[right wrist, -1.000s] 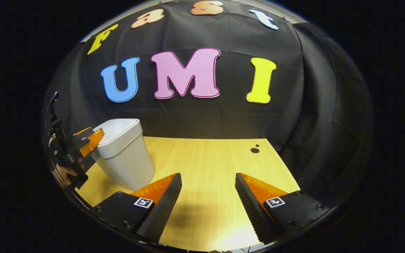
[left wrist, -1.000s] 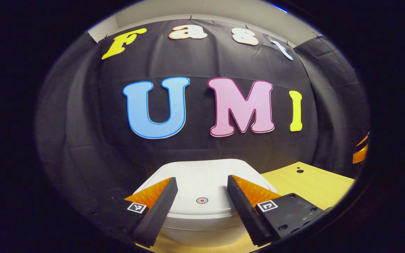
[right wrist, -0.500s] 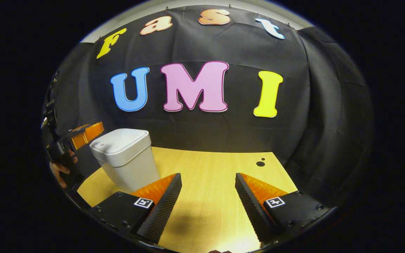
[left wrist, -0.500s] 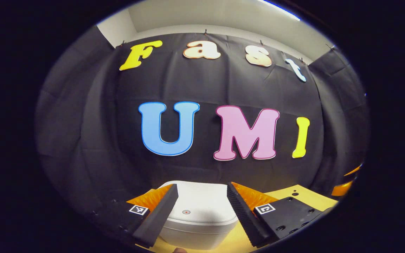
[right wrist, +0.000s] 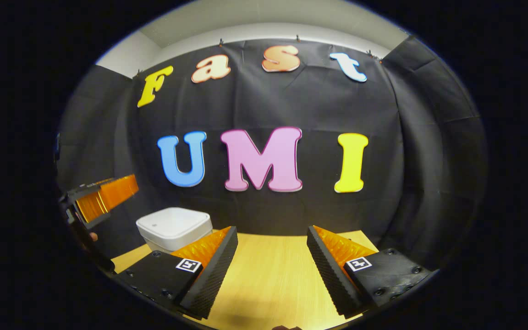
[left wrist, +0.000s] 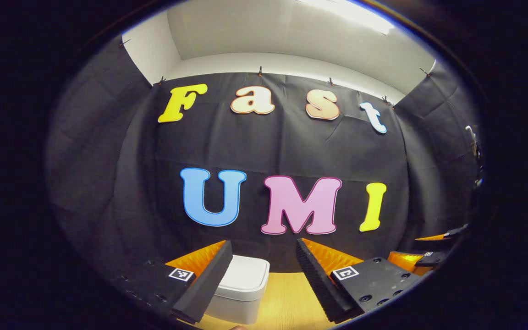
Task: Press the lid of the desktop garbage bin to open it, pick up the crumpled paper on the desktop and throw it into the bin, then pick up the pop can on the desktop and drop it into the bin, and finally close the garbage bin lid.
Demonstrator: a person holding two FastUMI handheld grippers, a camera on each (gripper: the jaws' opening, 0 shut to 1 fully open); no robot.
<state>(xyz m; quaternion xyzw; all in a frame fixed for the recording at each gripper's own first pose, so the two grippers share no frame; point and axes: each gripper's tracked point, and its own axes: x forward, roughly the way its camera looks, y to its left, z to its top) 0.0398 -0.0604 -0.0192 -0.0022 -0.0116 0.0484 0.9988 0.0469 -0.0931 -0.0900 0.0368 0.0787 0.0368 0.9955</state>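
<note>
the bin [left wrist: 241, 293] sat lid-down on the desk [right wrist: 273, 275] at 6 o'clock in the left gripper view, where a careless swing of either tool could have knocked it or popped the lid. the left gripper [left wrist: 264, 275] and the right gripper [right wrist: 271, 266] were both held level, jaws parted and empty, aimed at the wall.

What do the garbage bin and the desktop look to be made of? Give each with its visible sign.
Garbage bin: probably moulded plastic, white with a smooth semi-matte finish; rounded corners and a soft sheen on its shut lid suggest this.
Desktop: wood or wood-look laminate; pale yellow with fine straight grain lines, and mildly glossy.
</note>
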